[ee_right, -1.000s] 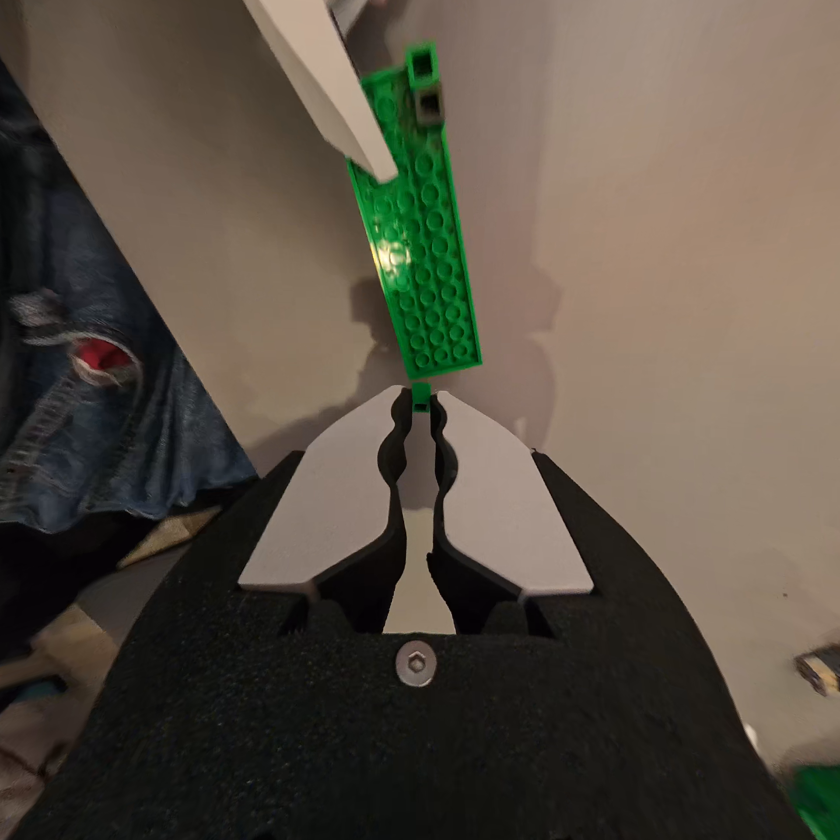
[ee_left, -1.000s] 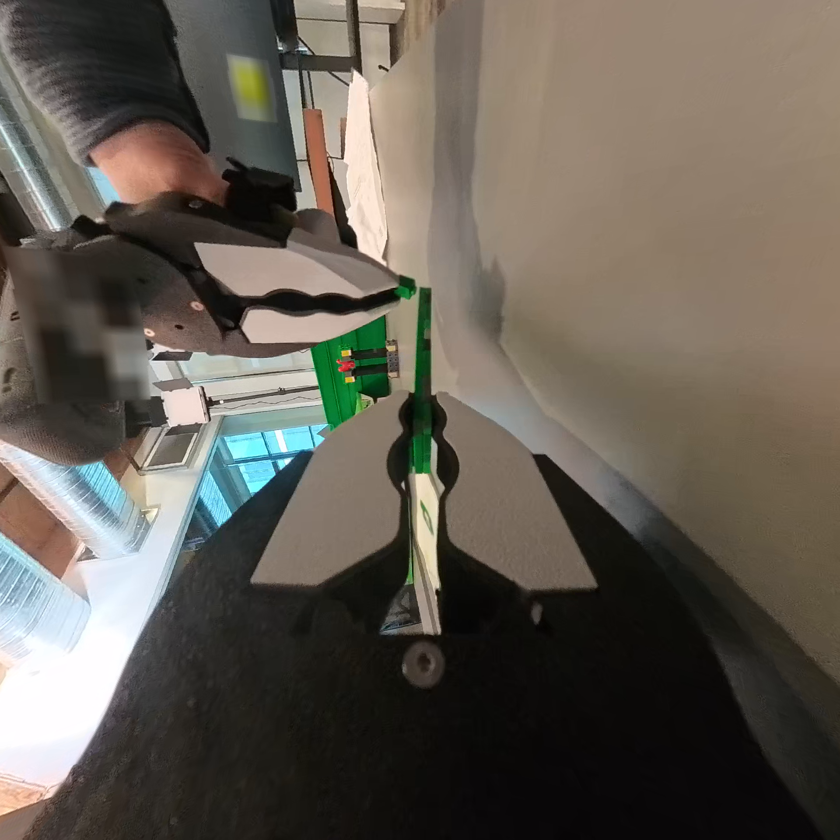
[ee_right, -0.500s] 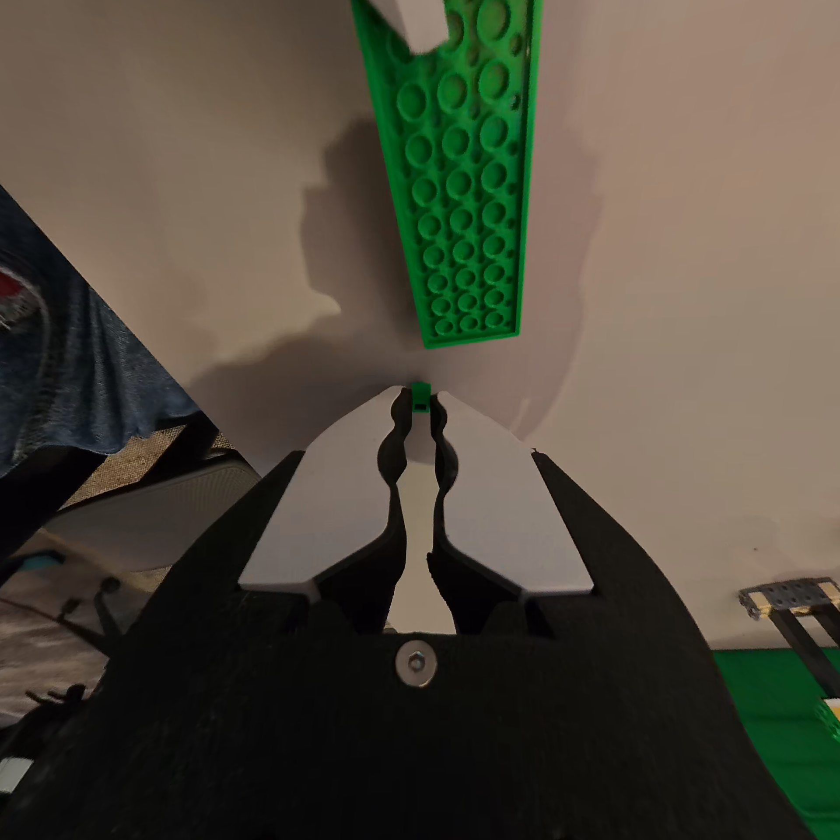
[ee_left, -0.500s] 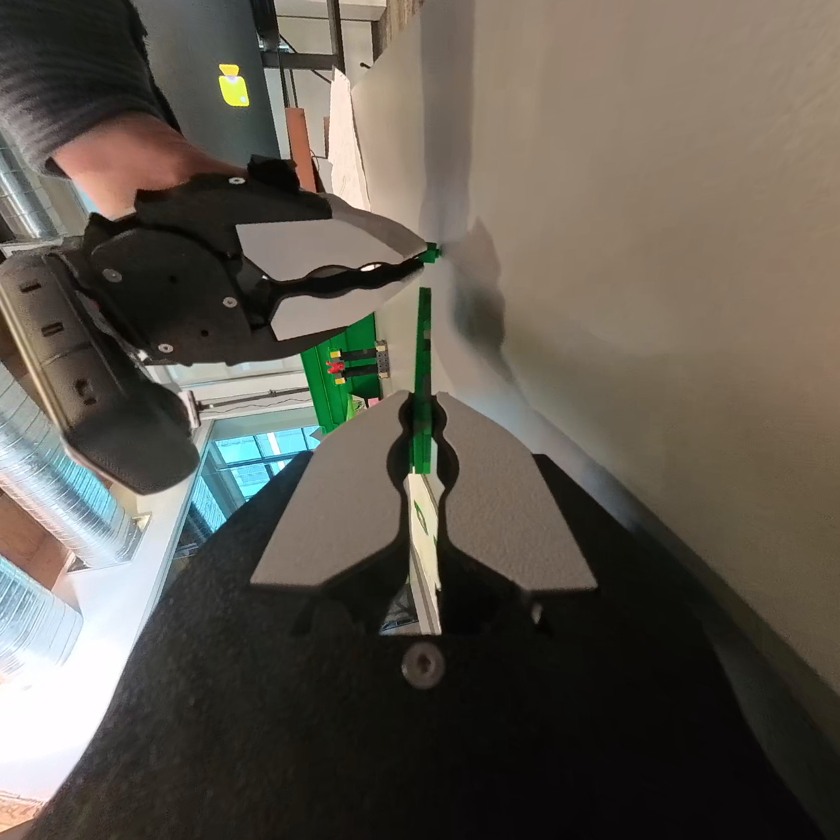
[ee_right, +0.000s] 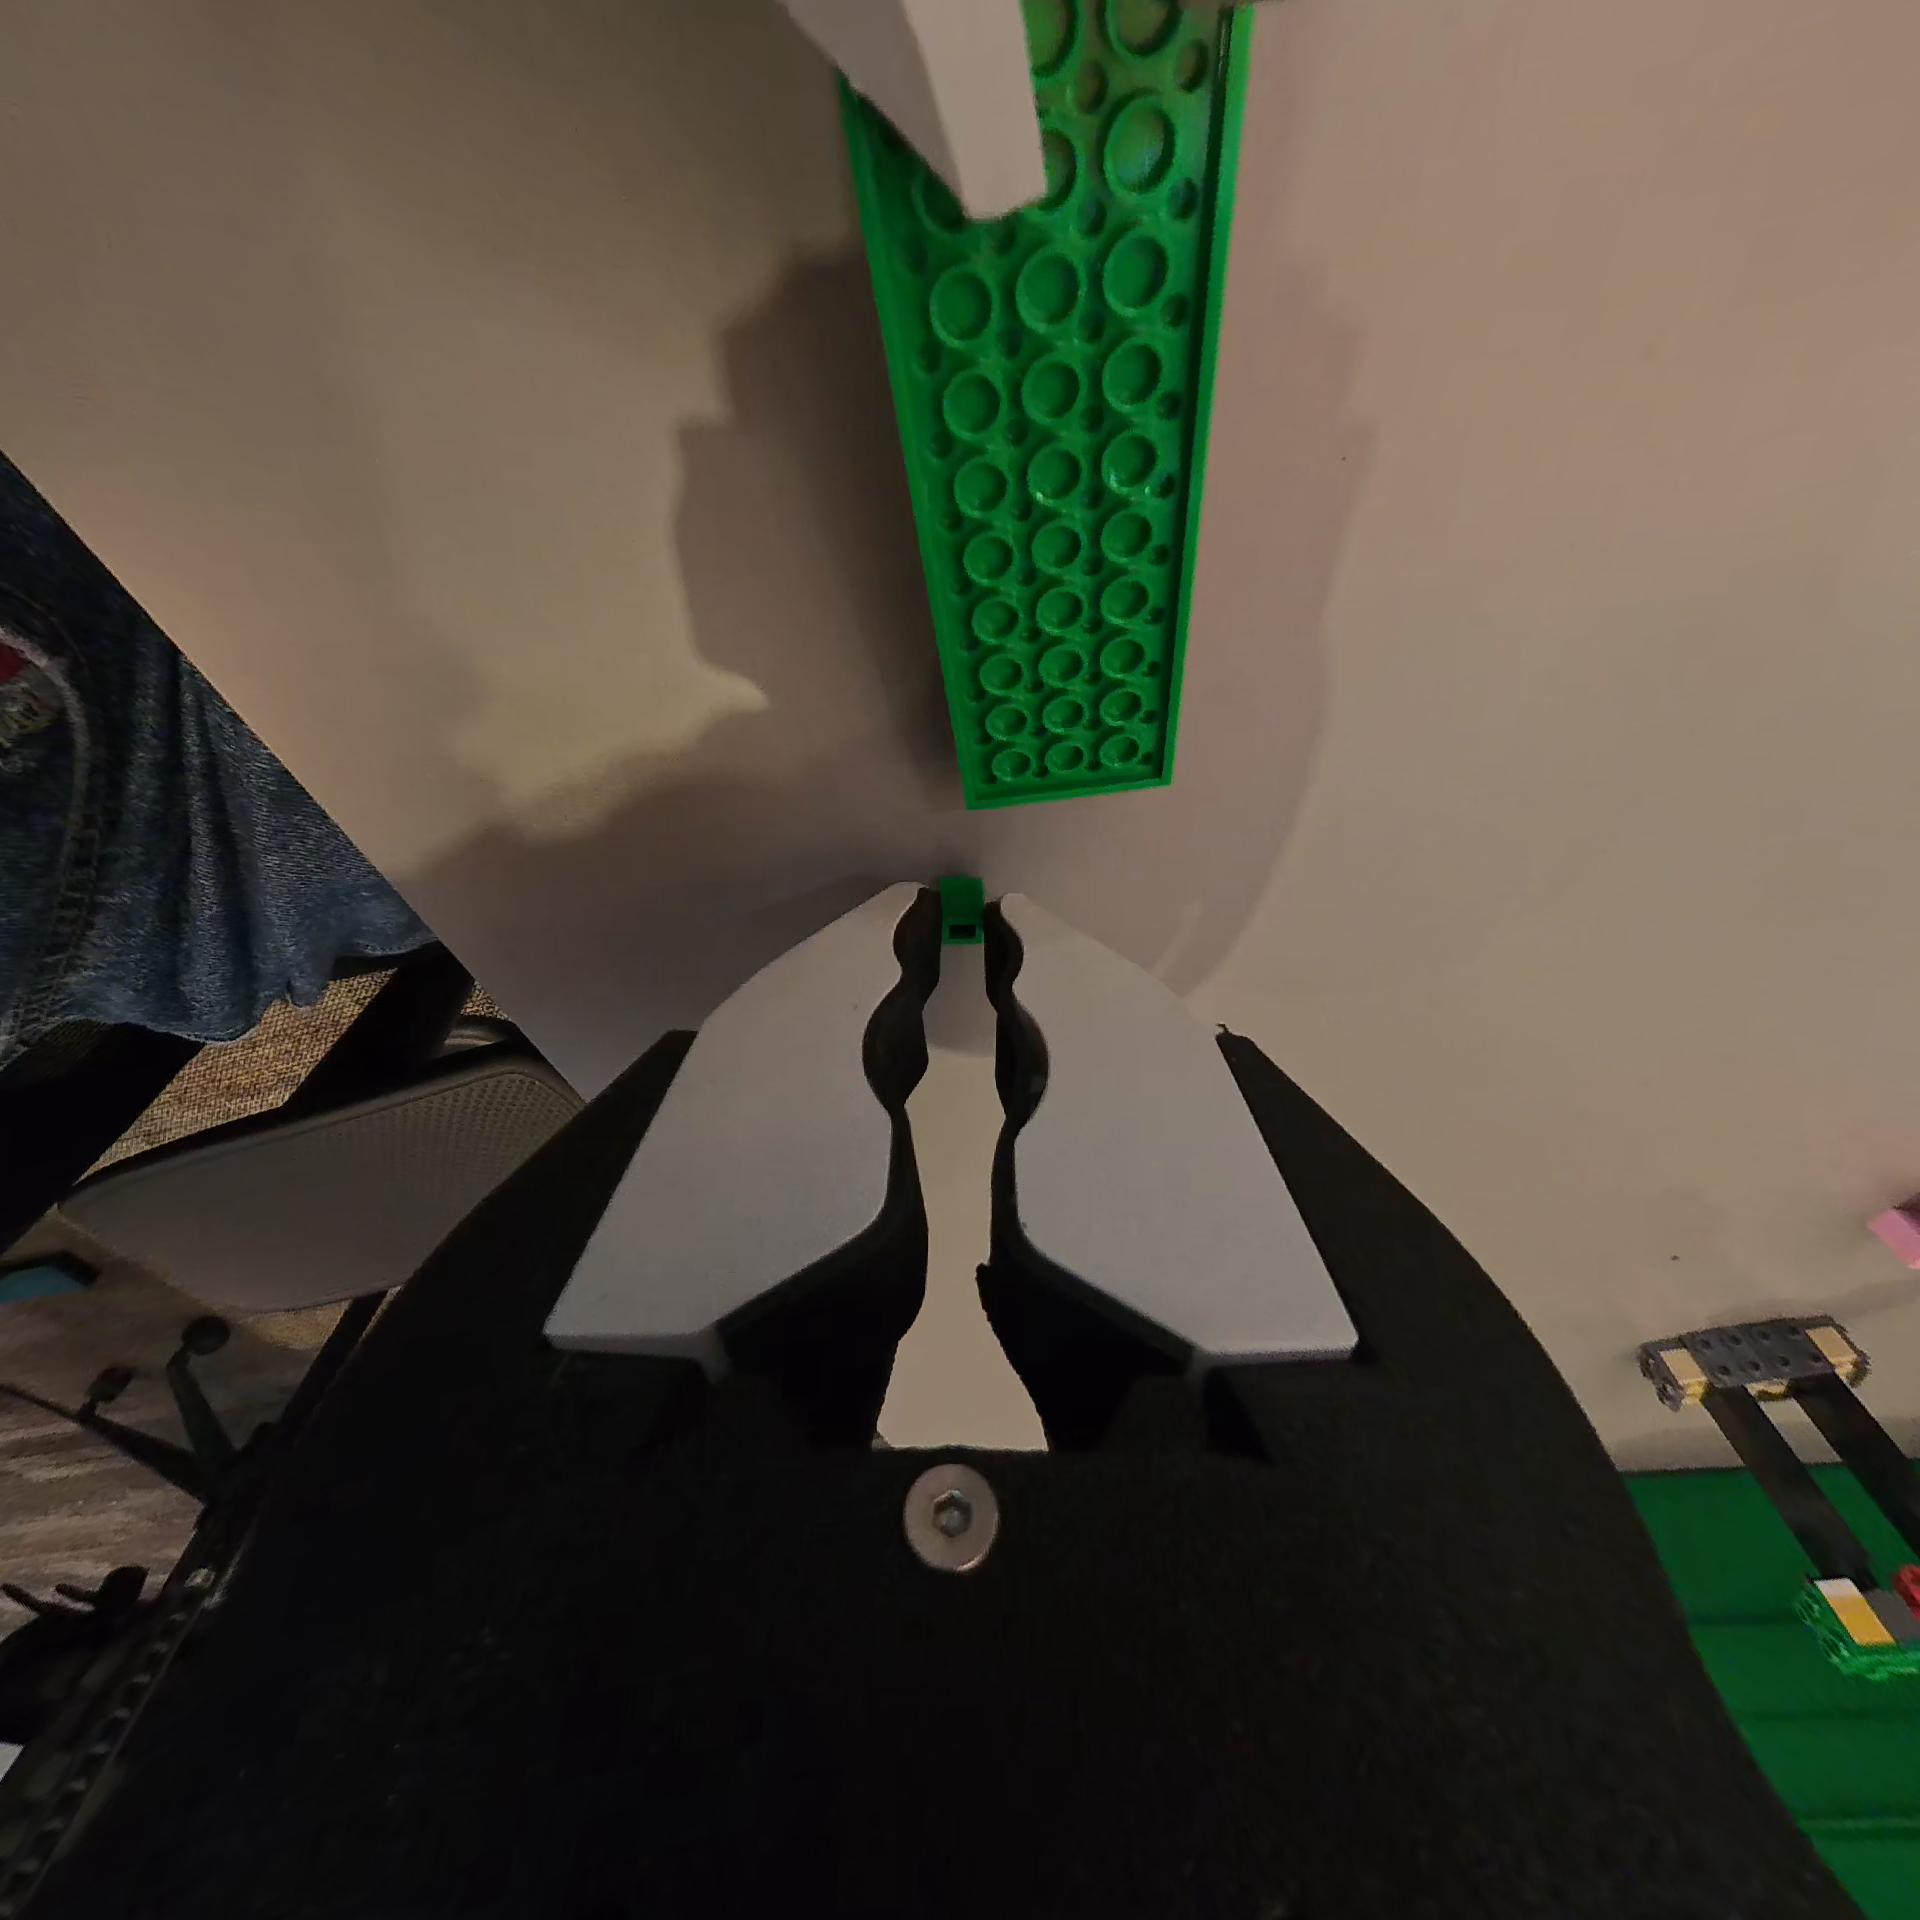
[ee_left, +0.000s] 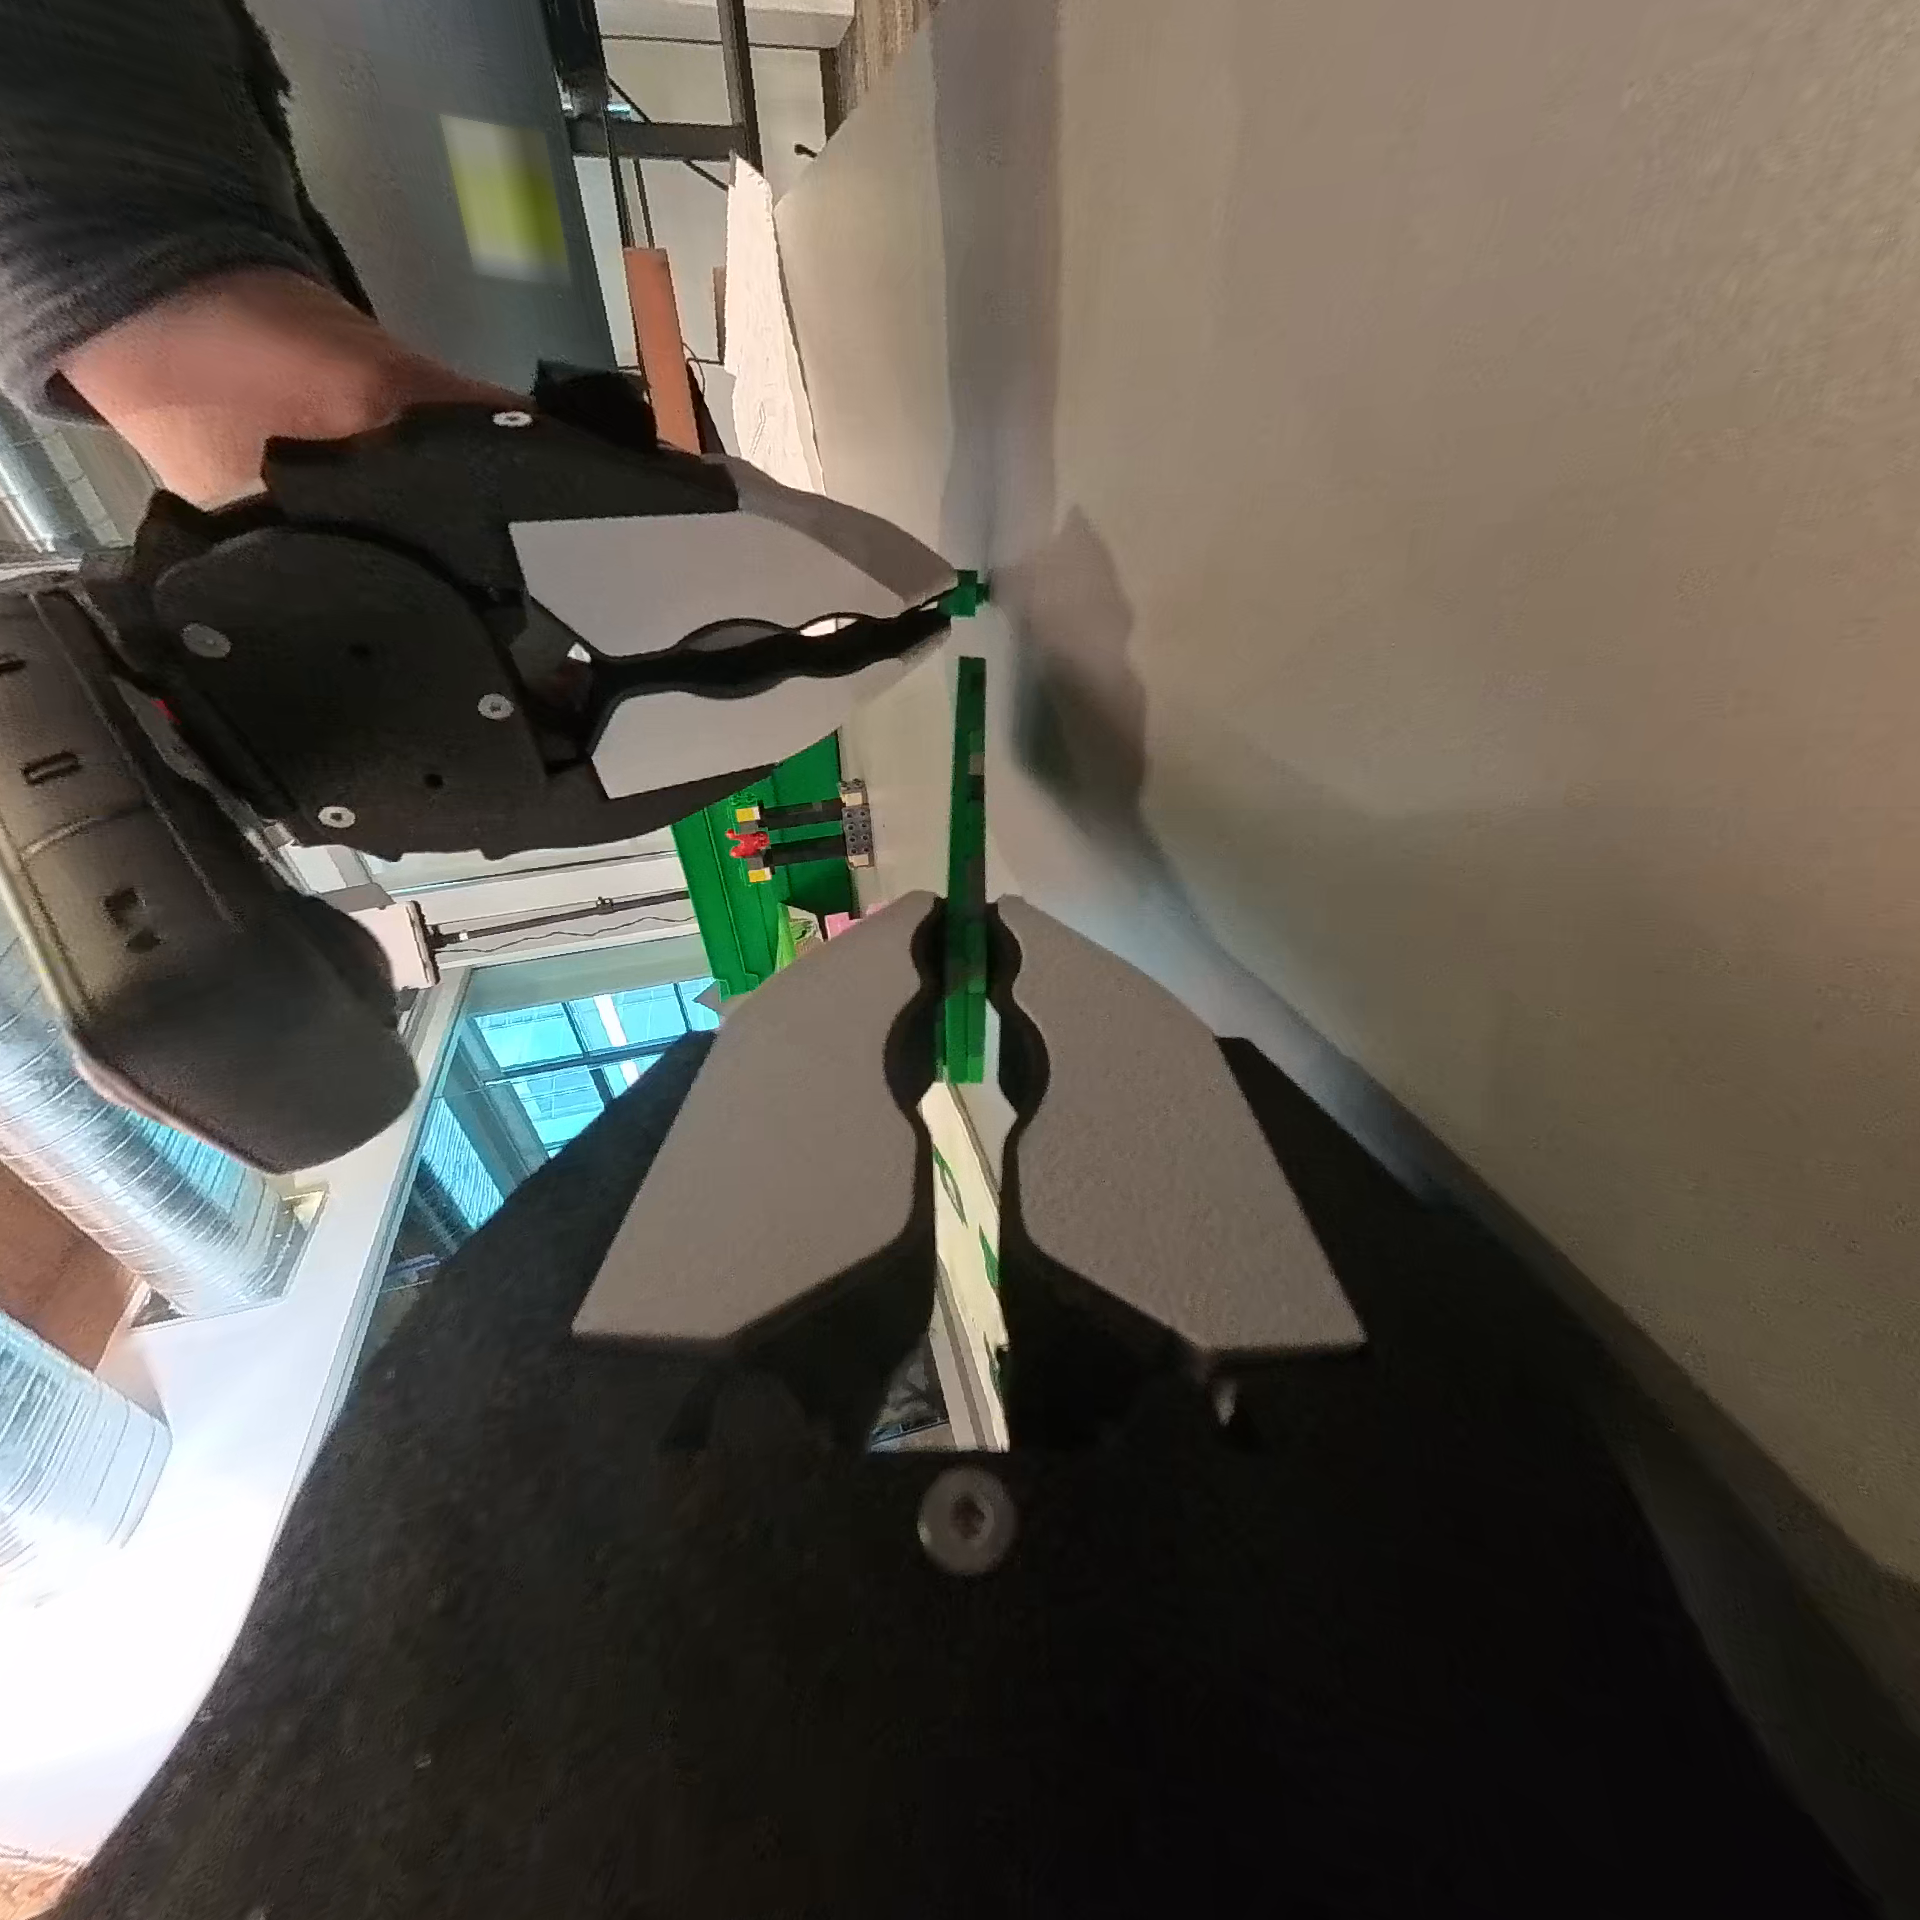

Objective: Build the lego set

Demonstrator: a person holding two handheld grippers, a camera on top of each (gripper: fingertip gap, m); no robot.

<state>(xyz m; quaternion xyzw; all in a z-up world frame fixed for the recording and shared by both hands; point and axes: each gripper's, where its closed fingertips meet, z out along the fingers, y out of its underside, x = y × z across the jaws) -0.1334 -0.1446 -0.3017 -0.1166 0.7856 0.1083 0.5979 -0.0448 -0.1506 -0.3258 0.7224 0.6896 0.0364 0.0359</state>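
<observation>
My left gripper (ee_left: 966, 914) is shut on a long green wedge plate (ee_left: 969, 821), seen edge-on and held above the pale table. In the right wrist view the plate (ee_right: 1060, 499) shows its underside, with a left fingertip (ee_right: 956, 114) over its top. My right gripper (ee_right: 959, 906) is shut on a small green brick (ee_right: 959, 914), just below the plate's narrow end and close to the table. In the left wrist view the right gripper (ee_left: 940, 613) holds that small brick (ee_left: 968, 597) just beyond the plate's far tip.
A green baseplate (ee_right: 1766, 1704) lies at lower right with a black, grey and tan build (ee_right: 1756, 1371) on its edge and small coloured bricks (ee_right: 1870, 1631). A pink piece (ee_right: 1901, 1236) lies beside it. The table's edge (ee_right: 312, 790) runs diagonally at left. Spacing between my two grippers at the tips: around 10 cm.
My right gripper with the small brick has moved down past the plate's narrow end toward the table. The left gripper keeps holding the plate, which now shows closer in the right wrist view.
</observation>
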